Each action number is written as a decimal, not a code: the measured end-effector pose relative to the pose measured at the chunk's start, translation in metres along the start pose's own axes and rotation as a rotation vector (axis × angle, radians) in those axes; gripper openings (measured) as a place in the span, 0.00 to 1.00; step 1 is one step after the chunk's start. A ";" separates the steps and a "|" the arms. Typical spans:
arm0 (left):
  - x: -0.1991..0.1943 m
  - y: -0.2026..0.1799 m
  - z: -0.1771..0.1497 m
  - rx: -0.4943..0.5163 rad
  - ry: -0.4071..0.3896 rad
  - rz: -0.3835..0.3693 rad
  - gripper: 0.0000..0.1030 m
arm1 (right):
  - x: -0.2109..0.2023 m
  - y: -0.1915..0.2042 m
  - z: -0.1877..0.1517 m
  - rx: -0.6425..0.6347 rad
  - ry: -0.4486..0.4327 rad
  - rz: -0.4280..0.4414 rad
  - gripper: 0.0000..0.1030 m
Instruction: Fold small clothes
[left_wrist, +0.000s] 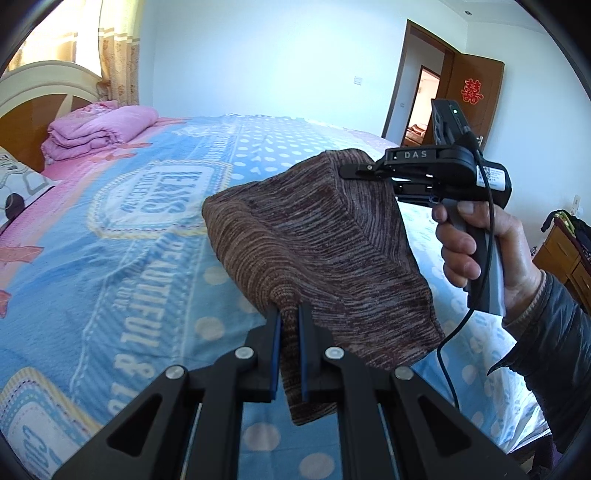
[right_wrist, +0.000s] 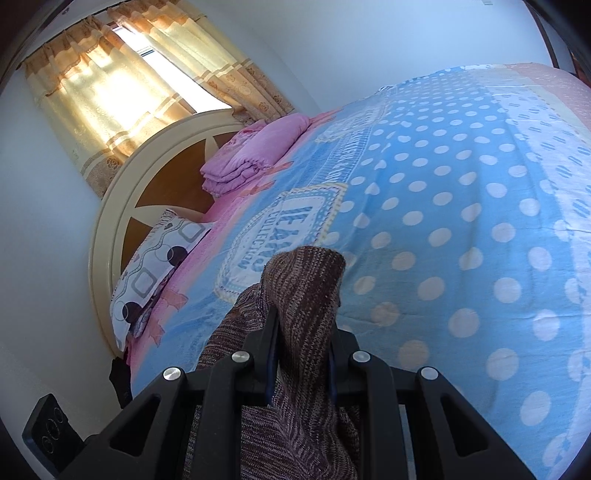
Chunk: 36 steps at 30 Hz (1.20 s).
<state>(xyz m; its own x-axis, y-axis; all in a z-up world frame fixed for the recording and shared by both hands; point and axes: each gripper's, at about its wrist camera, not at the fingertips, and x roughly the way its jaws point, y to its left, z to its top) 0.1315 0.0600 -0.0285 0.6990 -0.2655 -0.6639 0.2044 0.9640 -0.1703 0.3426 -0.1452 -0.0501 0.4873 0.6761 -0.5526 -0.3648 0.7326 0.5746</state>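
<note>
A small brown striped knit garment (left_wrist: 317, 243) hangs in the air above the bed, stretched between both grippers. My left gripper (left_wrist: 290, 314) is shut on its near lower edge. My right gripper (left_wrist: 349, 170), held in a hand at the right, is shut on the garment's far upper corner. In the right wrist view the same knit garment (right_wrist: 303, 295) is bunched between the jaws of the right gripper (right_wrist: 301, 317) and drapes down over them, hiding the fingertips.
The bed (left_wrist: 110, 229) has a blue polka-dot cover with printed text. A folded pink blanket (left_wrist: 96, 129) and a patterned pillow (right_wrist: 155, 258) lie by the headboard (right_wrist: 110, 206). A wooden door (left_wrist: 472, 96) and a wooden cabinet (left_wrist: 565, 258) stand at the right.
</note>
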 end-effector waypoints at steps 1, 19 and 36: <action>-0.002 0.002 -0.001 -0.001 -0.001 0.006 0.09 | 0.003 0.003 0.000 -0.005 0.003 0.004 0.20; -0.021 0.042 -0.023 0.017 0.002 0.117 0.09 | 0.058 0.054 -0.008 -0.049 0.075 0.077 0.20; -0.011 0.074 -0.052 -0.032 0.057 0.151 0.09 | 0.111 0.067 -0.021 -0.080 0.167 0.052 0.20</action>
<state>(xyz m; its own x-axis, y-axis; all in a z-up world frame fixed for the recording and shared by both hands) 0.1037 0.1355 -0.0718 0.6801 -0.1173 -0.7237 0.0779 0.9931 -0.0878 0.3553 -0.0193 -0.0861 0.3297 0.7120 -0.6200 -0.4509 0.6957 0.5592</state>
